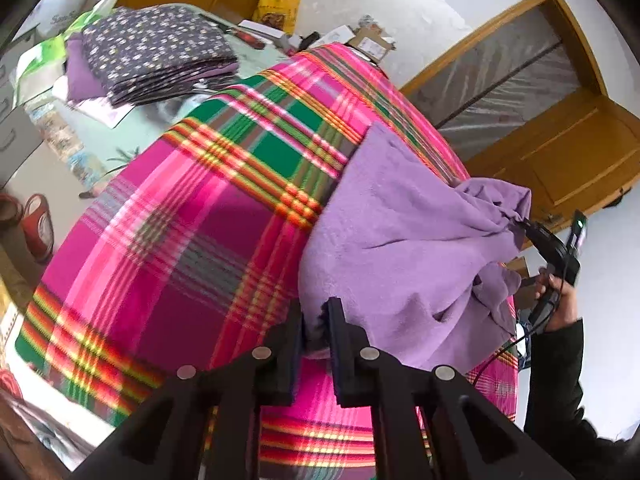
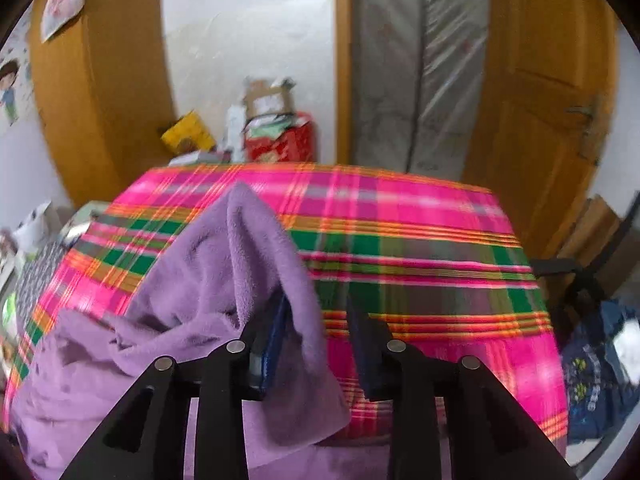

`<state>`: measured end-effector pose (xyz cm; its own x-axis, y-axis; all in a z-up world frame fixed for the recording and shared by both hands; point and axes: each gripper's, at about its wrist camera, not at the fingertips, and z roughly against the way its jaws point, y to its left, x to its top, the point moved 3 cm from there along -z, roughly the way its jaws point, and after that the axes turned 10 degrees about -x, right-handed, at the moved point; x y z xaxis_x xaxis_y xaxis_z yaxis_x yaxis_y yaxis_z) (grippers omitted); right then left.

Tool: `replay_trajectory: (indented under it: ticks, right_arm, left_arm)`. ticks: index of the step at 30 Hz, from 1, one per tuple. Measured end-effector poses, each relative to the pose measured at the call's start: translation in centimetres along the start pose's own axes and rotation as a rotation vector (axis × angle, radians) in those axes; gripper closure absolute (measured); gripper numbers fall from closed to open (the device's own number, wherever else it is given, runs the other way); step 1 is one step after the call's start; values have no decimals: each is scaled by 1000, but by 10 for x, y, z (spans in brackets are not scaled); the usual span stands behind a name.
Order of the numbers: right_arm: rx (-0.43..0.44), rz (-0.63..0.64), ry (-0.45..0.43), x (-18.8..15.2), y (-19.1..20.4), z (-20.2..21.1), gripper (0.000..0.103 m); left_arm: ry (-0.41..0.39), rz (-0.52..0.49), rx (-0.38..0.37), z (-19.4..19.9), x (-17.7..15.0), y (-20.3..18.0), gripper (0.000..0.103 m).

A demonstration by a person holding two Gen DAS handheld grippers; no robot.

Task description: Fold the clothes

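jaws of the left gripper (image 1: 316, 320) are set narrow and clamped on a near edge of the purple cloth (image 1: 400, 240). jaws of the right gripper (image 2: 320, 320) are seen standing apart; a fold of the cloth (image 2: 224, 280) is draped over the left-hand finger (image 2: 276, 344), and nothing is pressed against the other finger. in the left wrist view the right gripper (image 1: 528, 226) is seen at the cloth's far bunched corner, held by a hand (image 1: 558, 300) in a dark sleeve; whether that corner is pinched cannot be told. the cloth is spread and partly crumpled on the pink-green plaid blanket (image 1: 180, 240) covering the worktop. a folded stack of dark floral fabric (image 1: 156, 48) is placed further back, well apart. wooden doors (image 2: 540, 100) and a pile of boxes (image 2: 272, 128) are seen behind.
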<state>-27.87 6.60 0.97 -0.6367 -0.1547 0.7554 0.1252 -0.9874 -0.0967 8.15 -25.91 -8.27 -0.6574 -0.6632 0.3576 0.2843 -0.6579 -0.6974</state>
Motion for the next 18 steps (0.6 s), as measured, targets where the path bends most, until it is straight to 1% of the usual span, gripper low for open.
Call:
replay_trajectory:
  ticks: [1, 3, 4, 6, 9, 14, 18]
  right_arm:
    - [-18, -27, -18, -1, -5, 4, 66]
    - [-44, -84, -53, -2, -14, 15, 65]
    - [-35, -99, -69, -4, -15, 21, 65]
    - [-5, -82, -103, -6, -8, 33, 65]
    - [51, -21, -165, -12, 10, 57, 65]
    - [218, 76, -233, -25, 52, 90, 65]
    - [331, 178, -256, -39, 83, 114, 65]
  left_arm:
    - [-5, 4, 7, 3, -1, 2, 91]
    - [-24, -6, 27, 9, -2, 0, 91]
    - [-34, -12, 38, 12, -1, -2, 91]
    - [-65, -35, 77, 19, 0, -8, 91]
    - [-123, -78, 140, 30, 2, -20, 91]
    - [-216, -187, 242, 41, 2, -52, 91]
    - [-236, -256, 279, 37, -4, -72, 91]
